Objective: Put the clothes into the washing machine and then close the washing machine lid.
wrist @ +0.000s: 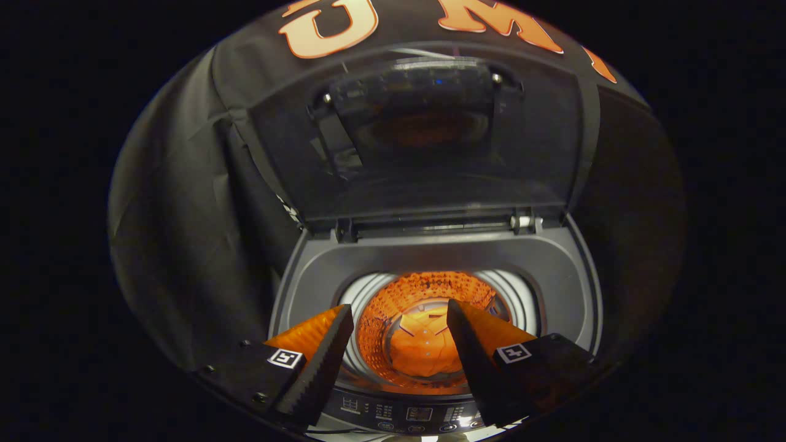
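Tongs [399,319] spread open and empty above the open washing machine [430,258].

The washing machine lid [424,135] stands raised behind the opening, hinged along the back edge and leaning toward the black cloth wall [184,215]; its dark window mirrors the machine faintly. Below it the grey top frame rings the round drum [424,307], which sits between and just beyond the two fingers [322,356]. An orange mass, apparently the clothes [424,350], lies at the bottom of the drum, though under the orange glow I cannot tell cloth from the drum floor. The control panel [405,414] runs along the near edge, under the finger bases. Neither finger touches anything.
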